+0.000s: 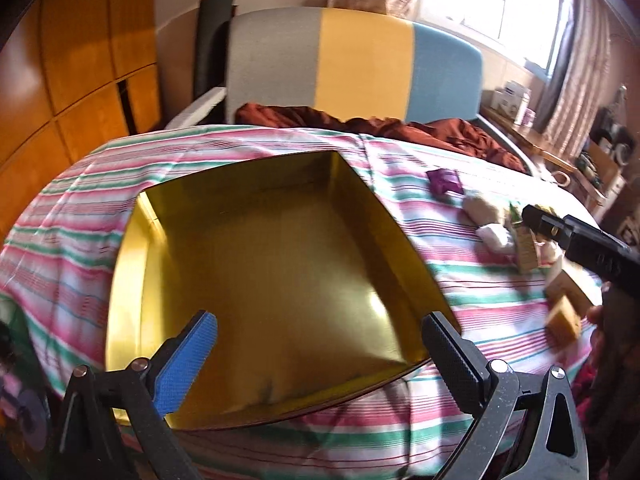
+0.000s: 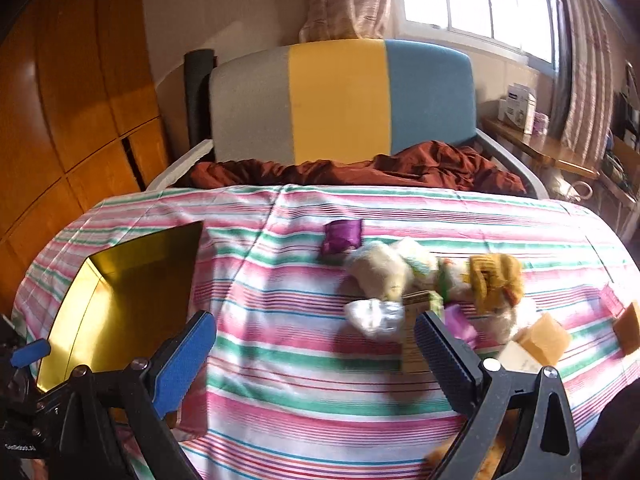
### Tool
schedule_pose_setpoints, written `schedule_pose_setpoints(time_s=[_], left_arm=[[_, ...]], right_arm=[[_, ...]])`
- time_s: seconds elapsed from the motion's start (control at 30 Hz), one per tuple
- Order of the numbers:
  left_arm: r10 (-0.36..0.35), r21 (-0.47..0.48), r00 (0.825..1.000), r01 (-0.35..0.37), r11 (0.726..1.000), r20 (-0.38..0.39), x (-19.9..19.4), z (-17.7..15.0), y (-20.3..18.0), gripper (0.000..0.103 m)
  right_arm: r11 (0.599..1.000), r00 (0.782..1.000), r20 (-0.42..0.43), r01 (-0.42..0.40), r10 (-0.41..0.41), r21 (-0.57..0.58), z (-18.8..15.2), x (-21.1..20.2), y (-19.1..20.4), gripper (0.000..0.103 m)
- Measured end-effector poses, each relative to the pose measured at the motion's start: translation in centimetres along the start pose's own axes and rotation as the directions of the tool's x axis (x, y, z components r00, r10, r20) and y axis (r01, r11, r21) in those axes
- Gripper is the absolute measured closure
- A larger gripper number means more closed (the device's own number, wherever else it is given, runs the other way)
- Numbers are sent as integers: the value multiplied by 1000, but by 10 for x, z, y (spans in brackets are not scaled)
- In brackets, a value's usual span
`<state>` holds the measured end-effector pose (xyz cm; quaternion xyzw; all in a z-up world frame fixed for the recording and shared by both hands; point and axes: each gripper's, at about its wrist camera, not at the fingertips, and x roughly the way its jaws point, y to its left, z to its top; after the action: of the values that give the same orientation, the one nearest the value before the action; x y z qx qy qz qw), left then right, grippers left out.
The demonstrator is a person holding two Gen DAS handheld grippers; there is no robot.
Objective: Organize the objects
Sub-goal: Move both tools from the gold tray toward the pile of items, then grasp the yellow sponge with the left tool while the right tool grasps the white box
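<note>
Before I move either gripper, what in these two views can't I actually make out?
- Pile of small items: motion-blurred in the right wrist view, so no labels or exact count.
- Same pile in the left wrist view: partly hidden behind the right gripper.
- Gold tin: its near edge sits behind the left gripper.
- Tan box: cut off by the fisheye edge.

The left gripper is hovering with jaws spread wide over an empty gold-coloured square metal tin; the tin is sitting on a pink, green and white striped bedsheet. Blurred small objects are lying right of it.
</note>
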<state>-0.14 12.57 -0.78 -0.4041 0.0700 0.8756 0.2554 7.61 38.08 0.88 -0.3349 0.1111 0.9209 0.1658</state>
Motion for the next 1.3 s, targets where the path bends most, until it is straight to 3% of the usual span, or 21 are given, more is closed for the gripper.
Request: schedule_pose_setpoints(time_s=[0.3, 0.43, 0.53, 0.6, 0.67, 0.77, 0.9, 1.07, 1.2, 1.27, 1.3], left_arm=[[-170, 127, 985, 172, 977, -32, 14, 27, -68, 0], [-220, 174, 973, 230, 957, -76, 26, 35, -99, 0], [-264, 224, 958, 283, 933, -111, 35, 35, -128, 0], [-297, 254, 944, 325, 911, -143, 42, 34, -149, 0], [-333, 296, 927, 372, 880, -175, 48, 30, -170, 0], [-388, 364, 894, 446, 818, -225, 55, 23, -203, 3], [-435, 449, 849, 528, 721, -300, 63, 11, -245, 7], [-459, 510, 795, 607, 609, -397, 76, -6, -285, 6], [-435, 544, 793, 609, 577, -426, 90, -17, -311, 7], [-416, 540, 795, 605, 585, -441, 102, -22, -316, 18], [-408, 522, 791, 609, 597, -457, 109, -24, -314, 35]], right_arm=[[952, 977, 0, 206, -211, 229, 19, -12, -136, 1], [912, 976, -24, 209, -215, 354, 9, -11, -180, 1], [843, 989, -44, 141, -139, 519, -7, -9, -212, 1], [790, 991, -63, 129, -114, 599, -16, -7, -227, 1], [763, 996, -20, 82, -90, 641, -20, -12, -235, 1], [756, 999, 25, 16, -43, 655, -22, -16, -236, 1], [761, 996, 26, -83, 86, 643, -22, -13, -232, 1], [755, 988, -28, -98, 152, 649, -30, -16, -240, 1], [732, 984, -31, -108, 173, 673, -36, -14, -246, 1], [736, 985, -36, -103, 170, 669, -36, -12, -245, 1], [743, 984, -47, -98, 171, 662, -35, -10, -243, 1]])
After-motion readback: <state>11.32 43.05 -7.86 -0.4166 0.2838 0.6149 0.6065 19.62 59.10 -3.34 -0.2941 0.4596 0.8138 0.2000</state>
